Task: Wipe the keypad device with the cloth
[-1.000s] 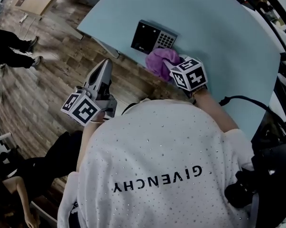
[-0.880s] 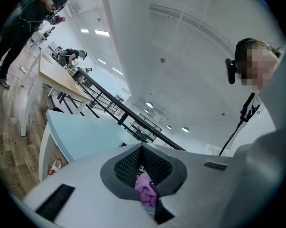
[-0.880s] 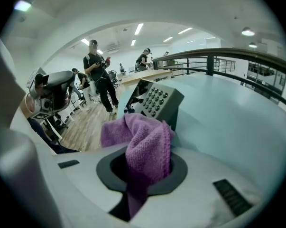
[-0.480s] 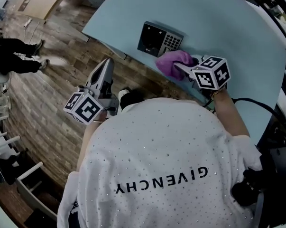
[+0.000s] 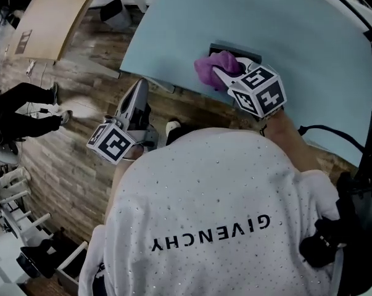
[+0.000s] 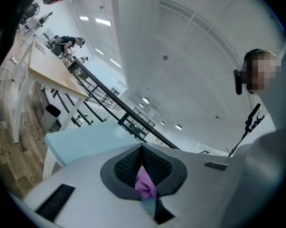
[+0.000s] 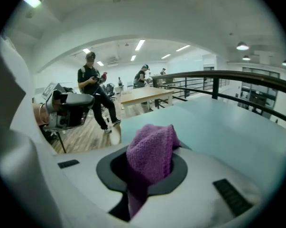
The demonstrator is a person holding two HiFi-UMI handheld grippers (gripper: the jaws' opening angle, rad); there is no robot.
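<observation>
Mid-wipe, by the look: pressing the soft, knitted purple cloth (image 5: 210,66), clamped in the right gripper (image 5: 224,74), over the dark, boxy keypad device (image 5: 226,47) by the smooth tabletop's (image 5: 284,23) near left edge. Next, probably sweeping lightly across the covered keys. Holding the left gripper (image 5: 138,86), jaws together and empty, off that edge.

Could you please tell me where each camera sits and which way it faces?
Head view: on the head, facing steeply down; shows the back, left gripper and right gripper holding the cloth over the table.
Left gripper view: on the left gripper, tilted up at the ceiling; its jaws and the person's head show.
Right gripper view: on the right gripper, facing across the table; jaws clamp the cloth, left gripper beyond.
Shared: all three show the cloth.
</observation>
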